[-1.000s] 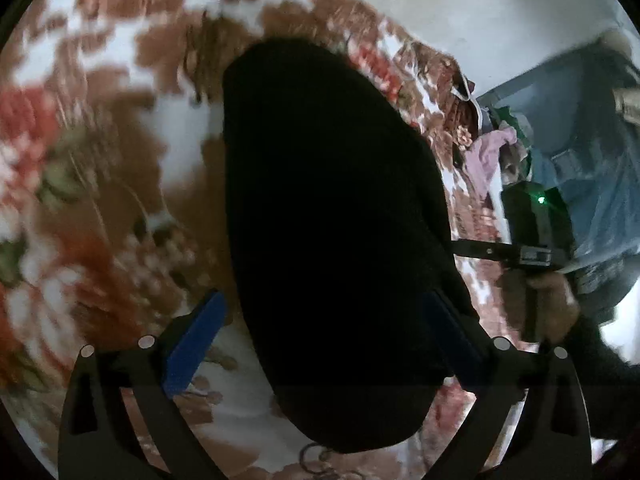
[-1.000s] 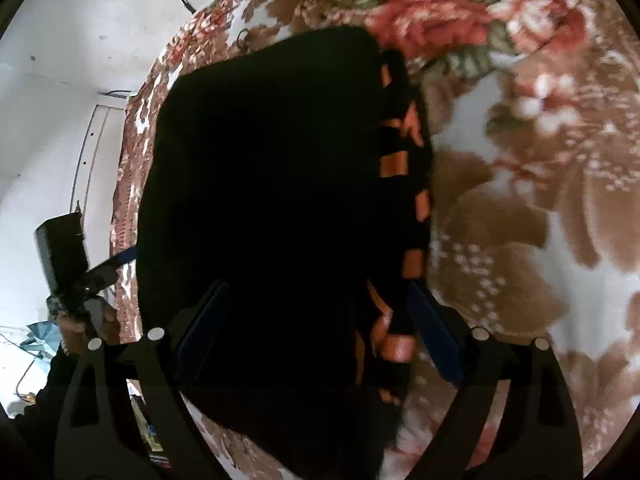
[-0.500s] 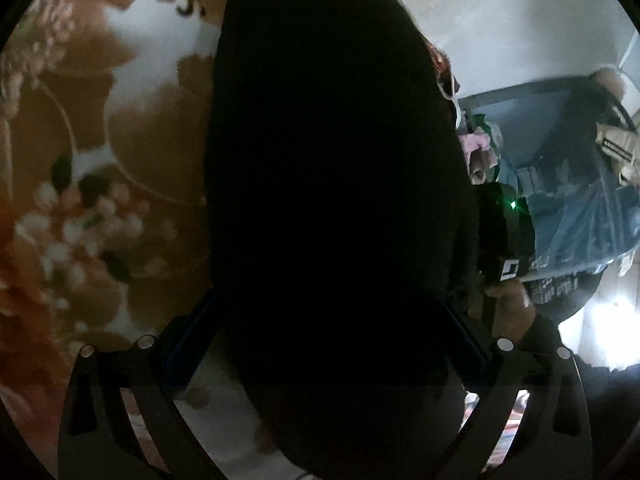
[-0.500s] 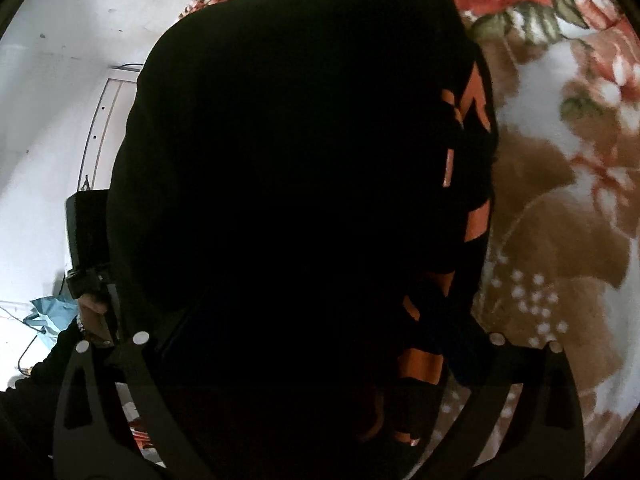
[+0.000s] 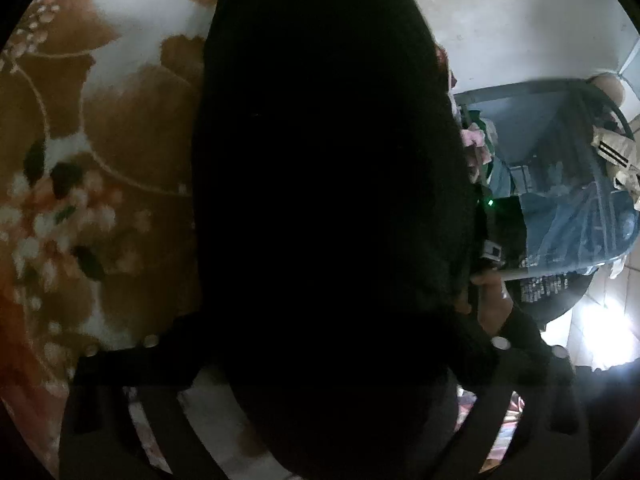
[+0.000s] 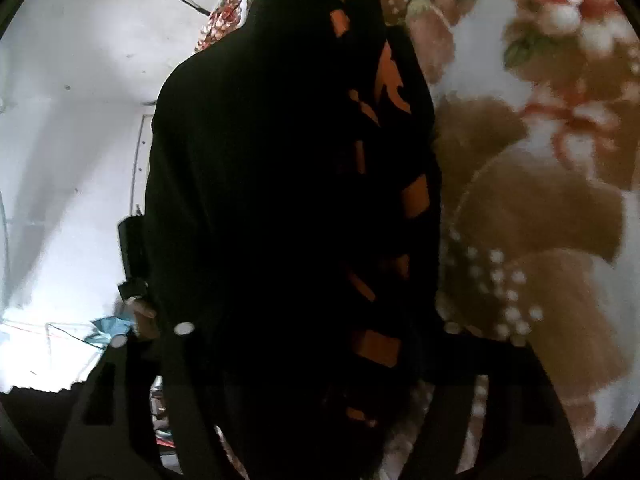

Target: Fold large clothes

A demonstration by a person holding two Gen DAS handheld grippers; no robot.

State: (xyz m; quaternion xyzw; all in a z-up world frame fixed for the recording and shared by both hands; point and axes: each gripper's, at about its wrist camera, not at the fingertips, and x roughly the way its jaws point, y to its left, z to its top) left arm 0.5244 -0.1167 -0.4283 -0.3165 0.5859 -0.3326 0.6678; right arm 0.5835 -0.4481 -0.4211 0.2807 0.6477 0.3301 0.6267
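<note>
A large black garment [image 5: 328, 208] fills the middle of the left wrist view and hangs between the jaws of my left gripper [image 5: 324, 360], which is shut on it. The same black garment [image 6: 260, 220], with orange printed patches [image 6: 416, 196] down its right side, hangs in my right gripper [image 6: 312, 360], which is shut on it. The fingertips of both grippers are hidden in the dark cloth. The right gripper's body and the hand that holds it show in the left wrist view [image 5: 496, 240]. The left gripper shows in the right wrist view [image 6: 134, 256].
A brown, white and red floral blanket [image 5: 100, 140] lies under the garment; it also shows in the right wrist view [image 6: 540, 200]. A pale wall [image 6: 80, 120] stands behind. A blue rack with clothes and bags [image 5: 568, 184] stands at the right.
Both grippers have lifted the garment and drawn closer to it, so it fills more of each view. The blue finger pads, visible earlier, are now covered by cloth.
</note>
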